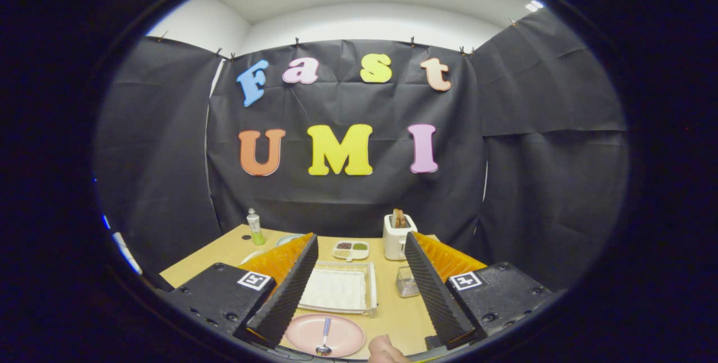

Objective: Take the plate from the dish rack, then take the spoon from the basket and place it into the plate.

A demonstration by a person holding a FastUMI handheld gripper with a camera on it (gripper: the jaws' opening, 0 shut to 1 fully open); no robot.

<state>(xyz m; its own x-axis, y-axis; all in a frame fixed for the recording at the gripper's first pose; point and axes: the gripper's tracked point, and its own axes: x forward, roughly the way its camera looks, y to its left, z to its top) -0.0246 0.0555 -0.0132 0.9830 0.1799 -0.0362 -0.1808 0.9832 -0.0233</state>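
Black-draped booth around a pale wooden table (392,312), lit from a ceiling panel above. On the near part of the table, a pink plate (305,334) lying flat, with the spoon (325,338) resting in it, bowl toward the near edge and handle pointing away; judged from that, both pick-ups done and the task at or near its end. Just beyond the plate, a clear dish rack (342,289), flat and empty, between the fingers' lines. Small clear basket (408,282) just beside the right finger, contents too small to tell. Further back, a divided dish (351,249), a white toaster (398,235) with bread standing in it, and a green-bottomed bottle (255,227) off toward the left corner. Gripper (359,326) spread wide, holding nothing, ridged black fingers (291,290) raised above the plate and apart from it. Part of a hand (387,350) at the near table edge, close to the plate's rim. Open tabletop right of the plate; straight back and up looks the freest way out, clear of rack and basket
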